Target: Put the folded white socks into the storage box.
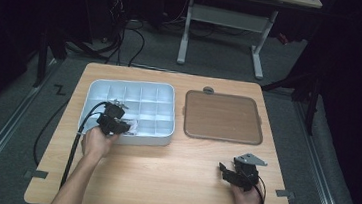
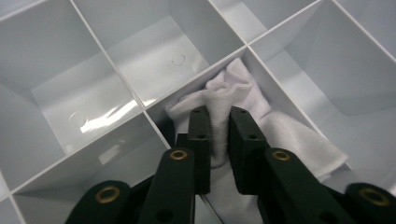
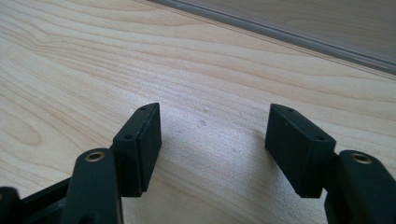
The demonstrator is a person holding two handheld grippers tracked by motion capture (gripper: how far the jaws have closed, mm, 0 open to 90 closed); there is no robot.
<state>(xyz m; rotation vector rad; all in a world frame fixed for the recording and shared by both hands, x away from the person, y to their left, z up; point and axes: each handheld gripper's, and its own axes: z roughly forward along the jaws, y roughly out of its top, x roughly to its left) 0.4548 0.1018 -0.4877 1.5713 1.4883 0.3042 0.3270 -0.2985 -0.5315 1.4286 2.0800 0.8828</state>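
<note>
1. Left claw [image 2: 218,122]: jaws nearly together, clenched on a fold of white cloth [image 2: 233,91]; the fold stands pinched between the two pads, with more cloth spread below and to the right of them; in the high view the left claw [image 1: 116,124] sits over the near edge of the tray [image 1: 135,90].
2. Cloth: lies in one compartment of the tray [image 2: 116,60], bunched against the divider just ahead of the claw; the compartments to the left of and beyond the claw hold nothing.
3. Right claw [image 3: 212,140]: released, jaws wide apart, nothing between them; bare wood grain of the surface [image 3: 93,56] under and ahead of it; in the high view the right claw [image 1: 236,171] rests low near the front right.
4. Lid [image 1: 222,117]: brown, flat on the surface [image 1: 162,175], just right of the tray; beyond the right claw, well apart from it.
</note>
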